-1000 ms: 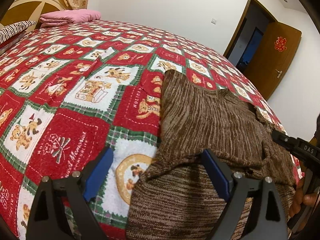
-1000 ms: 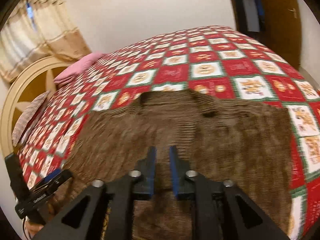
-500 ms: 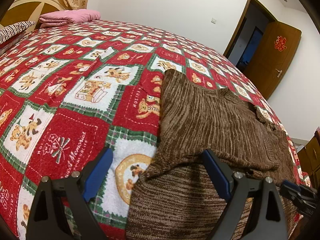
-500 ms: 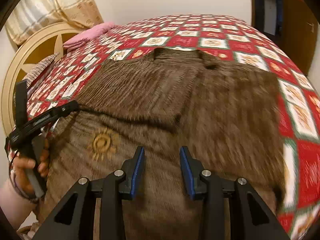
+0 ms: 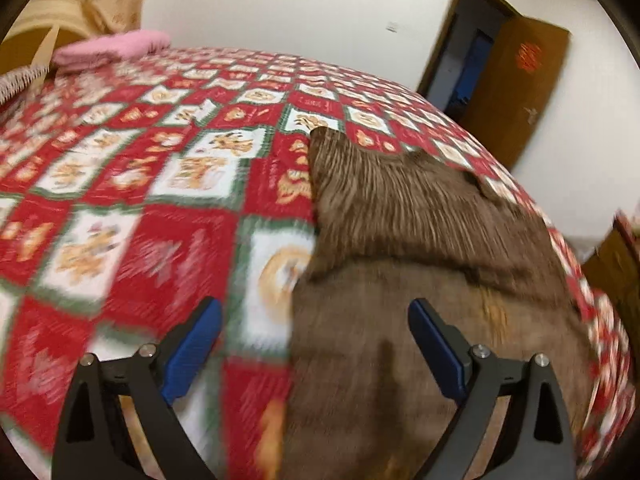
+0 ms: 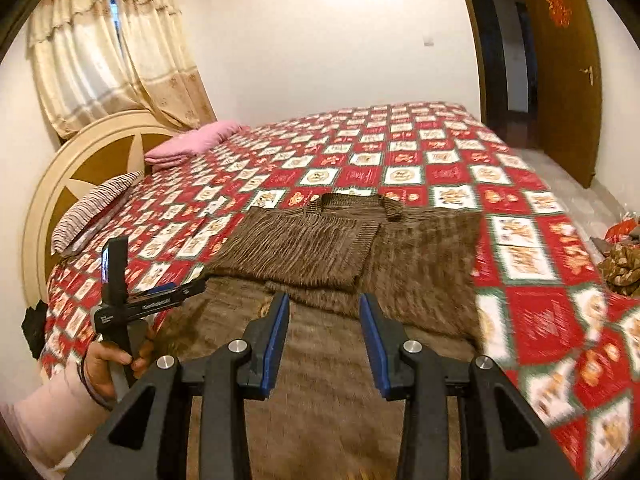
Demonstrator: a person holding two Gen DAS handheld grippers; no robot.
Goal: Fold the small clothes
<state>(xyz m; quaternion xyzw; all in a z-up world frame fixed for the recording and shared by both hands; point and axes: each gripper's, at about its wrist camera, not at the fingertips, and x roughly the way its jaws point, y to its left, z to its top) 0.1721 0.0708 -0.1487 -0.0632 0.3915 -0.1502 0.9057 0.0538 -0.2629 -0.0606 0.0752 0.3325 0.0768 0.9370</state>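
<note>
A brown knitted sweater [image 6: 352, 248] lies flat on the bed, one sleeve folded across its chest. It also shows in the left wrist view [image 5: 404, 236], blurred. My left gripper [image 5: 316, 344] is open and empty, raised above the sweater's left edge. My right gripper [image 6: 324, 340] is open and empty, raised above the sweater's near hem. The left gripper also appears in the right wrist view [image 6: 148, 296], held by a hand at the sweater's left side.
The bed carries a red, white and green patchwork quilt [image 6: 400, 160]. A pink folded cloth [image 6: 192, 144] and a striped pillow [image 6: 92, 208] lie by the round headboard [image 6: 80, 160]. A wooden door [image 6: 564, 64] stands open at right. Clothes lie on the floor [image 6: 620, 264].
Both grippers have lifted and drawn back from the sweater. My right gripper has opened from nearly shut. The sweater lies as before.
</note>
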